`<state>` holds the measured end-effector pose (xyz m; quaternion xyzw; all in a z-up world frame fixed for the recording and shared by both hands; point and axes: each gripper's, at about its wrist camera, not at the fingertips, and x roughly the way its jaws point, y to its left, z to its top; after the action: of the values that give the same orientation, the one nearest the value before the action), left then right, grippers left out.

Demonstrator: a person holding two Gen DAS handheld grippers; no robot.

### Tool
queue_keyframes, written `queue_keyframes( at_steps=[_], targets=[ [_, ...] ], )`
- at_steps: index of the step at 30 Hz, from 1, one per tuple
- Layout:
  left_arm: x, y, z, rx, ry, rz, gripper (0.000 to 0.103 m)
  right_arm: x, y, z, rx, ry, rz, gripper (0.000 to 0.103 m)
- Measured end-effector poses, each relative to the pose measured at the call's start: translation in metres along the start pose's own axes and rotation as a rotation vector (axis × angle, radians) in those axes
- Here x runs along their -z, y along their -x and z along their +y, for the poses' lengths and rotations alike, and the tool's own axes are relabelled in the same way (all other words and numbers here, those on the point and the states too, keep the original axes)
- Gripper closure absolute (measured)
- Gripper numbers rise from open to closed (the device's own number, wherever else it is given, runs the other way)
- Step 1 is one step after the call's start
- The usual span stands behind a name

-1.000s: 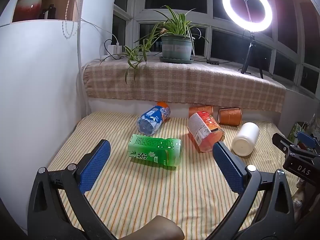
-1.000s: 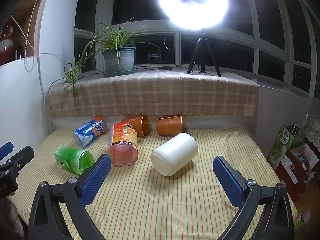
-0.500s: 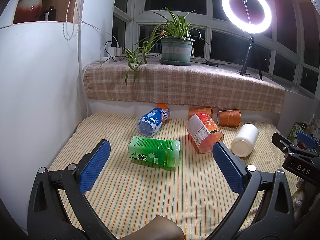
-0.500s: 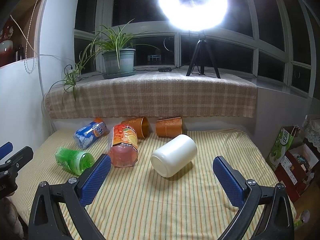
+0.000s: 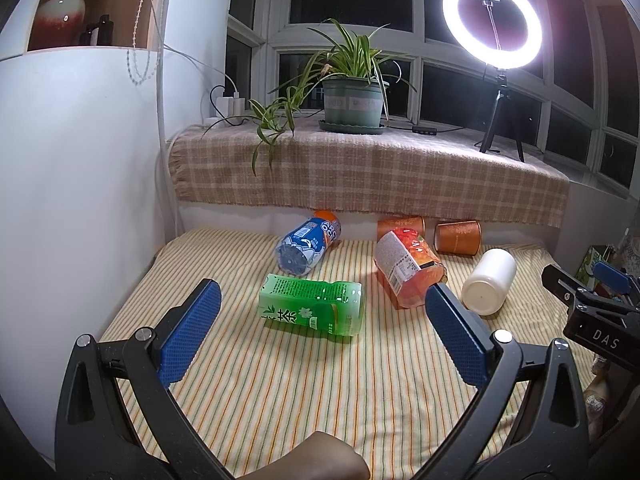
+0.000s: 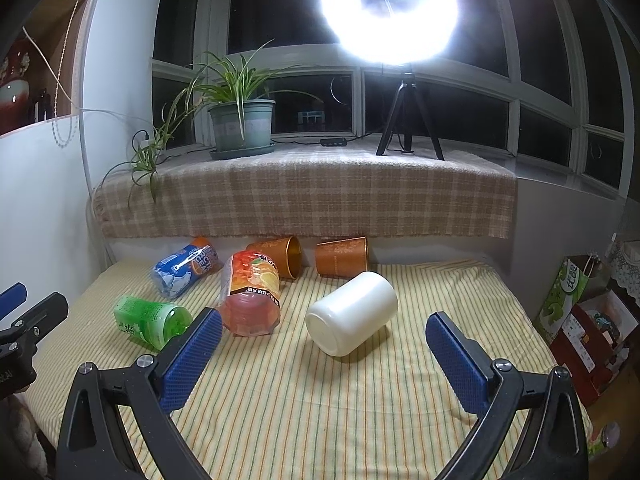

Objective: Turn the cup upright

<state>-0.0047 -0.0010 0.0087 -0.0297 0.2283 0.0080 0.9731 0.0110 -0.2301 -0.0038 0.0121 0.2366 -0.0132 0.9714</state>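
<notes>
Home interior at night, set up for recording. A low platform is covered by a striped cloth; behind it a bay window ledge is draped with a checked blanket. A potted spider plant and a ring light on a tripod are placed on the ledge. A red vase is seen on a shelf at left. Shopping bags and boxes are stacked at right.

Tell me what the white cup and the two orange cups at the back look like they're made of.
The white cup looks like matte plastic or glazed ceramic: smooth, opaque, with only soft highlights; I can't tell which. The left orange cup and right orange cup look metallic or foil-coated, with a coppery sheen, a faint pattern and a shiny gold inside.
</notes>
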Motion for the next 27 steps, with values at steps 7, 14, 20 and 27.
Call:
queue_keyframes(
  at_steps=[7,14,20,27],
  targets=[
    [-0.0024,0.0025,0.0007,0.002,-0.001,-0.001,0.000,0.0001,0.0003,0.0003,0.001,0.000,0.001,0.000],
    [-0.0021,0.0026,0.0004,0.000,-0.001,-0.002,0.000,0.0003,-0.0002,0.0002,-0.002,-0.004,0.005,0.000],
    [-0.0029,0.0038,0.0011,0.000,-0.002,-0.002,0.000,0.0018,-0.0023,0.0004,-0.009,-0.001,0.010,0.000],
    [-0.0036,0.0045,0.0011,0.000,-0.001,-0.002,0.000,0.0010,-0.0057,0.0001,-0.021,-0.015,0.021,0.000]
  ],
)
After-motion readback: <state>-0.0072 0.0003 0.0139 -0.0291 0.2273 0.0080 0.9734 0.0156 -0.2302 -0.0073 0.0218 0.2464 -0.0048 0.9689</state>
